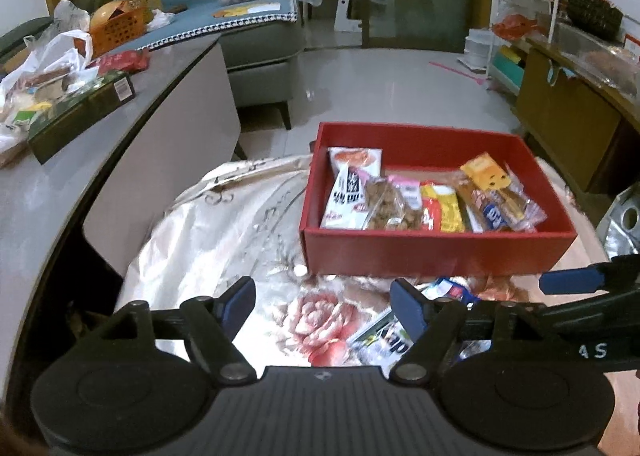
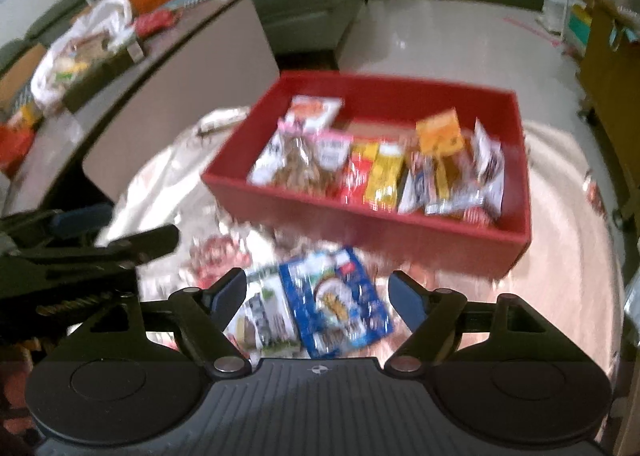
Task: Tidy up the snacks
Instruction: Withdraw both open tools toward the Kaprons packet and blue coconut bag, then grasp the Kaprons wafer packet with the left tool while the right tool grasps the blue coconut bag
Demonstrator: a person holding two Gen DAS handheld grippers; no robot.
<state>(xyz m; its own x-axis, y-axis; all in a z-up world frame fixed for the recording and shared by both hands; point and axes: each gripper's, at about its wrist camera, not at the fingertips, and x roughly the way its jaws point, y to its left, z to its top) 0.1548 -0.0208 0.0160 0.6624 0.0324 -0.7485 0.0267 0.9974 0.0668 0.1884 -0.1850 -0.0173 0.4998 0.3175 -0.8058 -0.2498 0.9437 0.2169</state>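
Right wrist view, blurred: the right tongs (image 2: pixel 318 296) hang released with nothing in their grip, their blue pads spread wide over two loose snack packets on the flowered cloth (image 2: pixel 560 276). The blue packet (image 2: pixel 336 302) lies between the pads, slightly toward the right one, and the green-and-white packet (image 2: pixel 264 316) touches it at 9 o'clock, just beside the left pad. The red box (image 2: pixel 400 230) sits at 12 o'clock from these tongs, apart from the two packets, with a row of snacks inside, among them a yellow packet (image 2: pixel 384 176) near the middle. In the left wrist view the left tongs (image 1: pixel 322 306) are also released and empty, above a pink rose printed on the cloth; the green-and-white packet (image 1: pixel 384 340) lies at 4 o'clock, just below the right pad, and the box stands at 1 o'clock. A grey counter (image 1: pixel 60 184) at 10 o'clock carries a dark green carton (image 1: pixel 80 116) and plastic bags (image 1: pixel 48 56).
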